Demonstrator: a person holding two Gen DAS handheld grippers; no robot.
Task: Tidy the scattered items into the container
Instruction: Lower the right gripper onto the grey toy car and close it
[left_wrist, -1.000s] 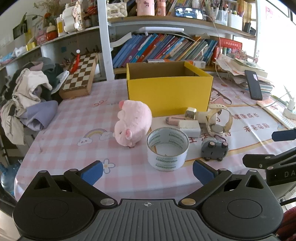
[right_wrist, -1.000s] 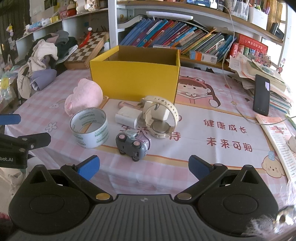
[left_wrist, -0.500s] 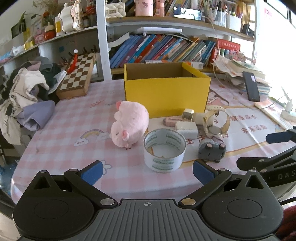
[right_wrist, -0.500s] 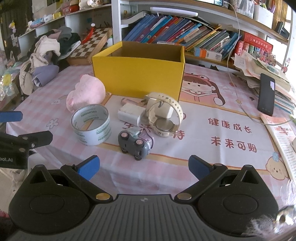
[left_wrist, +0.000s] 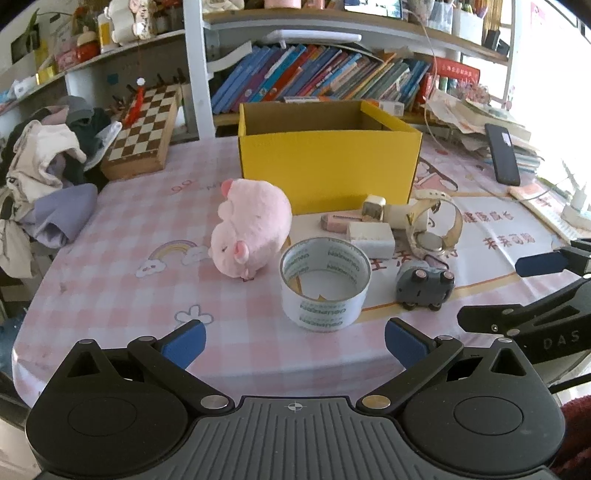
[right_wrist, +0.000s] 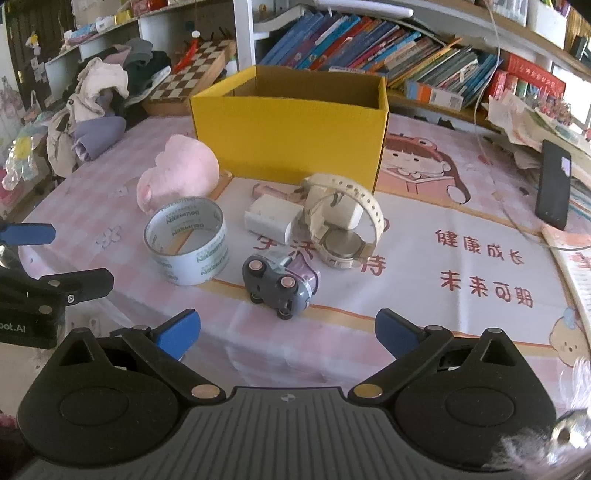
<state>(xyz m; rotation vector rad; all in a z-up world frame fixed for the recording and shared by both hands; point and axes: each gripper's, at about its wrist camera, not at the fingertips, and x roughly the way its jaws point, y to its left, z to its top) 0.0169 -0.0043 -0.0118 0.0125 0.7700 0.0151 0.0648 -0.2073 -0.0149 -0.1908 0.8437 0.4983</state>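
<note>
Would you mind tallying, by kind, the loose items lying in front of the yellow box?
Plush pig: 1
Tape roll: 1
Toy car: 1
Watch: 1
White charger blocks: 2
Pink bar: 1
Small cube: 1
Total: 8, none yet in the box.
</note>
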